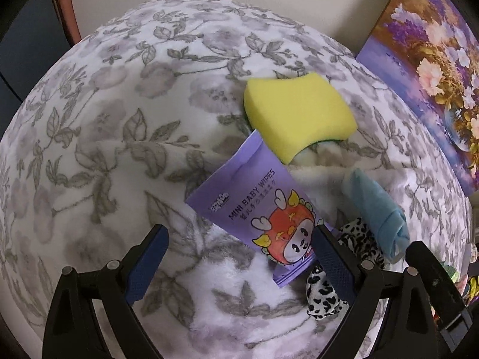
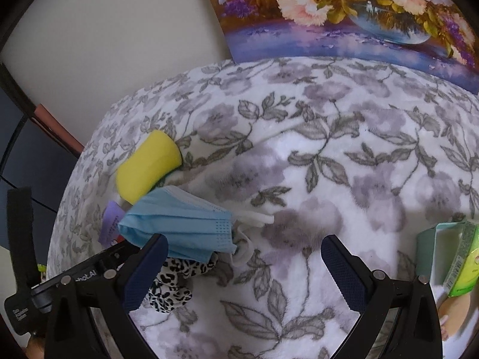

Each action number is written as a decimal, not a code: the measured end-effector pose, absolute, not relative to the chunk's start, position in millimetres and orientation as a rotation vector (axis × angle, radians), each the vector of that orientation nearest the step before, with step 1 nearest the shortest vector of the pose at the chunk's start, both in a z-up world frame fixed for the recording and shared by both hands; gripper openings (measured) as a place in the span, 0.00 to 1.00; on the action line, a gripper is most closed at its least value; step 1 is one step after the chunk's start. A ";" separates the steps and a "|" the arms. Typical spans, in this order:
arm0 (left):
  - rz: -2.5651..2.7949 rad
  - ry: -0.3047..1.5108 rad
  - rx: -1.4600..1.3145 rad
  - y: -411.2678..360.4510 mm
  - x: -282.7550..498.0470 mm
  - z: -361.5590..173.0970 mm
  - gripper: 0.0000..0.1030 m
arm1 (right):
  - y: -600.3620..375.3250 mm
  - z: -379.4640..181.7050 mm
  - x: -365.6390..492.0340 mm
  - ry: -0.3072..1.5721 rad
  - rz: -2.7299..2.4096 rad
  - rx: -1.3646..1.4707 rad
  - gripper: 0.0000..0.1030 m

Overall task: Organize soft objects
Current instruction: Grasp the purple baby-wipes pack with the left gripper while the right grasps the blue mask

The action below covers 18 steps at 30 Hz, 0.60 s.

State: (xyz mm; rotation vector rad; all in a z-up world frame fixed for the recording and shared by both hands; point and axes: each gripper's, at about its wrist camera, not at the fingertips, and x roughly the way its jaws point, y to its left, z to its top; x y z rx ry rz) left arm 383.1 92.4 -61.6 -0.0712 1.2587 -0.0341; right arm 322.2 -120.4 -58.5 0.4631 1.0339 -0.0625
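- Already, the soft things sit heaped together on the floral blanket (image 1: 104, 137): yellow sponge (image 1: 299, 113), purple wipes pack (image 1: 263, 215), blue face mask (image 2: 179, 221), leopard-print cloth (image 2: 170, 284).
- Left claw (image 1: 239, 266) and right claw (image 2: 242, 272) both hang spread apart, holding nothing.
- A green packet (image 2: 462, 263) lies well apart, likely left to gather.
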 end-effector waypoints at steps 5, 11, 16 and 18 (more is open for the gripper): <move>-0.017 1.270 -0.119 92.0 380.5 -65.5 0.93 | -120.6 -61.6 323.0 1.044 -0.063 0.461 1.00; -0.049 1.259 -0.097 80.5 375.2 -72.5 0.80 | -123.0 -60.0 321.9 1.037 -0.071 0.463 1.00; -0.096 1.234 -0.124 76.7 374.7 -66.4 0.46 | -122.3 -59.4 322.5 1.031 -0.067 0.463 1.00; -0.120 1.230 -0.133 74.6 373.4 -65.1 0.38 | -120.9 -58.2 322.8 1.025 -0.057 0.463 1.00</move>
